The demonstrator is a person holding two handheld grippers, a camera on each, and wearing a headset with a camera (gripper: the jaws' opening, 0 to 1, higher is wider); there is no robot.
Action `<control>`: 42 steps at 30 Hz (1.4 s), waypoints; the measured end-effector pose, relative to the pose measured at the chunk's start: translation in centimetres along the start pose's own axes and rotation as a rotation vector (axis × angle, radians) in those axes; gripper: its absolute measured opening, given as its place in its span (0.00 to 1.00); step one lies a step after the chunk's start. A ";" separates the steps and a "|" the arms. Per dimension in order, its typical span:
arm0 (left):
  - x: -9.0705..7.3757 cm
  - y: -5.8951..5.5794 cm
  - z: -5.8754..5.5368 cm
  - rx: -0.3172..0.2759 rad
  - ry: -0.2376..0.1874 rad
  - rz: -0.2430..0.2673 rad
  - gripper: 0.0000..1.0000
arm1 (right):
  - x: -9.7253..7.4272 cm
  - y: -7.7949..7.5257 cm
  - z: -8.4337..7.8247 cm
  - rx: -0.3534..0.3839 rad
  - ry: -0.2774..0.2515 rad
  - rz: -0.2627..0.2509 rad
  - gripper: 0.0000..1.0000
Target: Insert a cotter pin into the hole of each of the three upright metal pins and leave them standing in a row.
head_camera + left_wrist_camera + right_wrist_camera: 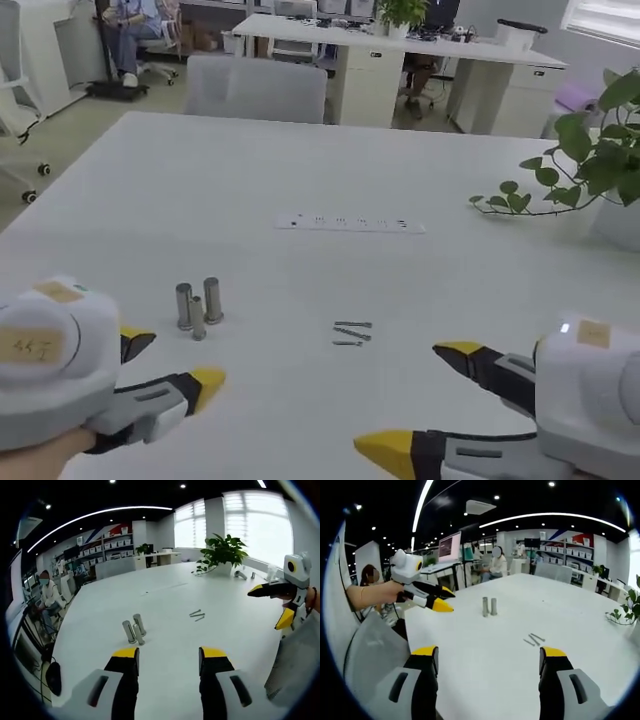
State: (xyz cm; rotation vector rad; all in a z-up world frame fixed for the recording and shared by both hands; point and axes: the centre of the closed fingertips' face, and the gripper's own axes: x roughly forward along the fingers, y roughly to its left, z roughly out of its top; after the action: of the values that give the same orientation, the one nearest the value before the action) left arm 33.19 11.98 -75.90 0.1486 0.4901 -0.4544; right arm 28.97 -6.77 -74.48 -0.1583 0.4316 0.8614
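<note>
— The three grey metal pins (198, 308)?
— Upright, clustered toward the white tabletop's (300, 170) near edge; thin silver cotter pins (351, 333) lie loose to their right
— The grippers?
— Yellow-tipped left gripper (175, 360) and right gripper (415, 397) both gape wide, empty

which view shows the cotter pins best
The head view: it looks down on the cotter pins, so three separate pieces lying on the white table can be counted. In the right gripper view the cotter pins are thin bunched lines; in the left gripper view, a small faint cluster.
</note>
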 end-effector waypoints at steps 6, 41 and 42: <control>1.3 1.8 0.4 0.019 -0.022 0.037 0.36 | 0.3 -0.1 0.1 0.006 -0.005 0.001 0.83; 9.0 6.4 -0.1 0.048 -0.036 0.070 0.19 | 1.6 -1.4 0.4 0.038 -0.068 -0.018 0.68; 9.2 6.5 -0.2 0.047 -0.034 0.069 0.19 | 1.6 -1.4 0.4 0.040 -0.068 -0.017 0.68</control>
State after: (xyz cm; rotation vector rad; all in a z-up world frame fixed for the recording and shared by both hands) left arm 43.27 14.26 -80.34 0.2017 0.4395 -0.4009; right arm 31.10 -6.43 -74.88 -0.0958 0.3830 0.8389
